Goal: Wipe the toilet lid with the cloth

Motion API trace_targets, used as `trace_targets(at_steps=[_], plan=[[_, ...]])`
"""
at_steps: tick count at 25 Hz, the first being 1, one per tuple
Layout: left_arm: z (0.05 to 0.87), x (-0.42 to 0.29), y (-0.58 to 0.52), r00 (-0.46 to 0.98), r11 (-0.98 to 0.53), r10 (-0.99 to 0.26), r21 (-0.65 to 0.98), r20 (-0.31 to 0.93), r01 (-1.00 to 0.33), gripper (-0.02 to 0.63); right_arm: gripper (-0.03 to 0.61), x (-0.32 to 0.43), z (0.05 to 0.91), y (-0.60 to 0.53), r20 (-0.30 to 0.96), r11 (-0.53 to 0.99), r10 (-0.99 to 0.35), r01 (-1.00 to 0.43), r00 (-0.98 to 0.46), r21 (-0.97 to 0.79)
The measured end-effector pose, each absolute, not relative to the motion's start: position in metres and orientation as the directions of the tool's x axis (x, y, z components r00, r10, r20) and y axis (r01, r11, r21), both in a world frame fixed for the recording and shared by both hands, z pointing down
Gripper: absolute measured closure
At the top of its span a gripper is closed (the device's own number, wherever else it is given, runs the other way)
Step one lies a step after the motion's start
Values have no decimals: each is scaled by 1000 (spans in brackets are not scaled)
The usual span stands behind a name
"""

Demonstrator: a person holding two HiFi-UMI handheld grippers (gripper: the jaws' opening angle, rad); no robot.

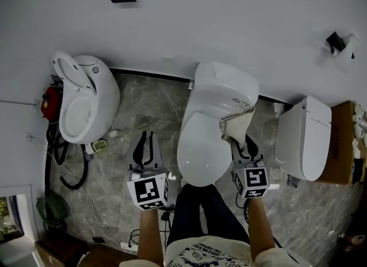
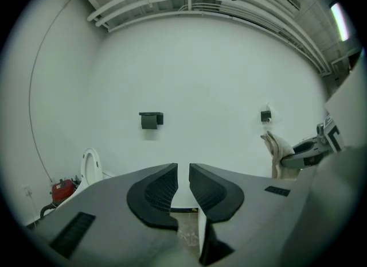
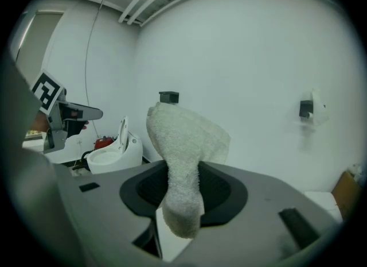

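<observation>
The cloth [image 1: 236, 122] is gripped in the right tongs [image 1: 242, 140] at the right edge of the closed toilet lid [image 1: 200, 154]. The left tongs [image 1: 145, 140] are held almost closed and empty, left of the toilet.

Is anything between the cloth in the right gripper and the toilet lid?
Nothing visible does. The cloth, clamped in the right gripper, is at the right side of the closed toilet lid, whose top is bare.

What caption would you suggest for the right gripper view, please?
Right gripper clamps a white cloth, with an open-lidded toilet in the background at left.
</observation>
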State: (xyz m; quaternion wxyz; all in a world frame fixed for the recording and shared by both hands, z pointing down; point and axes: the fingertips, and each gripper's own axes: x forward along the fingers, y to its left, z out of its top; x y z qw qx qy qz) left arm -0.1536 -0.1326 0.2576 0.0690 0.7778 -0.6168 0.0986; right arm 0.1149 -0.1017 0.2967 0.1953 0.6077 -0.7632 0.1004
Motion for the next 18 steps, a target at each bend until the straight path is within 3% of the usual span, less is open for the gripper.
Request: trace_targets(at_steps=[9,18], plan=[[329,-146,-161,186,-208,-931,-38,315,-977,548,440,118,401,-137,570,352,-785,-932,-242,88],[412,-143,-170,150,-180,-903,-37,402,-983,548,440,111,535,-155,745,516,-600,-853,-291,82]])
